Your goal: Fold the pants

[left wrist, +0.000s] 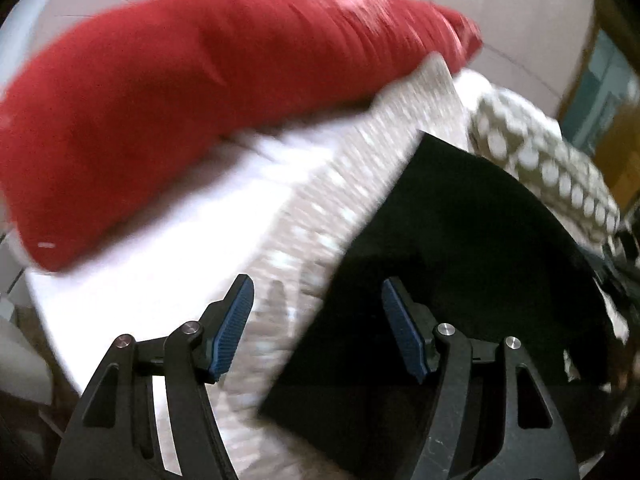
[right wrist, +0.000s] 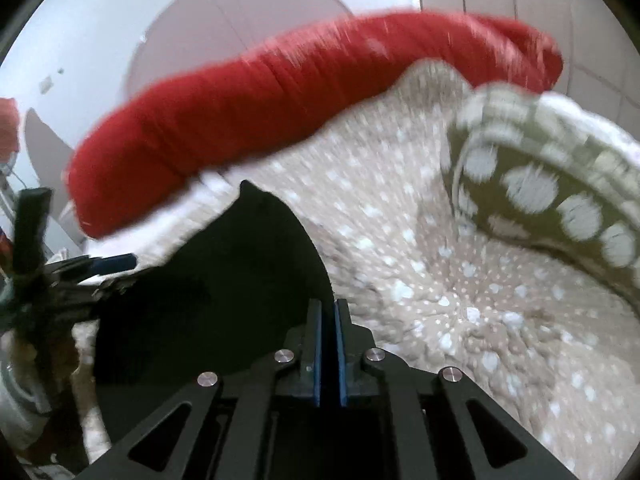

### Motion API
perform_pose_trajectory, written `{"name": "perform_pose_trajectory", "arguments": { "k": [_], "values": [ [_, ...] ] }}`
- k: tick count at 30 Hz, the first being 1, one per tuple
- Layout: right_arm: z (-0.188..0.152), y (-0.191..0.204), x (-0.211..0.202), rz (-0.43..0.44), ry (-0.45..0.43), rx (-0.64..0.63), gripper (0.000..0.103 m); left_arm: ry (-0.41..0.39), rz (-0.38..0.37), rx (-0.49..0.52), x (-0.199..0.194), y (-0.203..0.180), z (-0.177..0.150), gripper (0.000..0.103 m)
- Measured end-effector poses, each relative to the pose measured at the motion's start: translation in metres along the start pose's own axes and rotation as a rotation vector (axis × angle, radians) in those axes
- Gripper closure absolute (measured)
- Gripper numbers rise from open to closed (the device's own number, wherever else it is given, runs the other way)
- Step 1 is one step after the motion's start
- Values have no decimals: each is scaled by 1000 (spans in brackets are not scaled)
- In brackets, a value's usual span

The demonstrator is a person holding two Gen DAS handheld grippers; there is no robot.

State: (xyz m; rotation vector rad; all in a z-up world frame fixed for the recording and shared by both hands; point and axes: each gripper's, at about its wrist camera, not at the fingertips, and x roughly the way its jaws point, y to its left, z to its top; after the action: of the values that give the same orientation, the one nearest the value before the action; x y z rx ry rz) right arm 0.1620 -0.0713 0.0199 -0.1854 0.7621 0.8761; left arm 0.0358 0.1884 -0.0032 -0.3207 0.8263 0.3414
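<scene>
The black pants lie flat on a beige spotted blanket on a bed. My left gripper is open above the pants' left edge, and its blue pads touch nothing. In the right wrist view the pants spread to the left of my right gripper. Its jaws stand shut, pad against pad, right at the pants' right edge. Whether cloth is pinched between them is hidden. One of the left gripper's fingers shows at the far left of that view, over the pants.
A long red bolster lies across the far side of the bed. An olive cloth with white dots is bunched at the right. A white sheet shows left of the spotted blanket.
</scene>
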Motion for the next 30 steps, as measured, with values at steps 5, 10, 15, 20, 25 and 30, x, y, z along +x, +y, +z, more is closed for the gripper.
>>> {"name": "perform_pose_trajectory", "arguments": {
  "k": [5, 10, 15, 20, 25, 30],
  "values": [
    [-22, 69, -56, 15, -68, -51, 98, -111, 32, -62, -53, 36, 7, 36],
    [-70, 132, -50, 125, -31, -15, 98, -123, 47, -47, -68, 39, 1, 36],
    [-114, 144, -3, 82, 86, 70, 97, -61, 4, 11, -57, 16, -22, 36],
    [-120, 136, -43, 82, 11, 111, 70, -8, -20, 73, -41, -11, -39, 36],
    [-128, 98, -99, -120, -89, 187, 66, 44, -33, 95, -20, -29, -52, 36],
    [-113, 43, -97, -223, -99, 295, 61, 96, -24, 104, -2, -36, -65, 36]
  ]
}}
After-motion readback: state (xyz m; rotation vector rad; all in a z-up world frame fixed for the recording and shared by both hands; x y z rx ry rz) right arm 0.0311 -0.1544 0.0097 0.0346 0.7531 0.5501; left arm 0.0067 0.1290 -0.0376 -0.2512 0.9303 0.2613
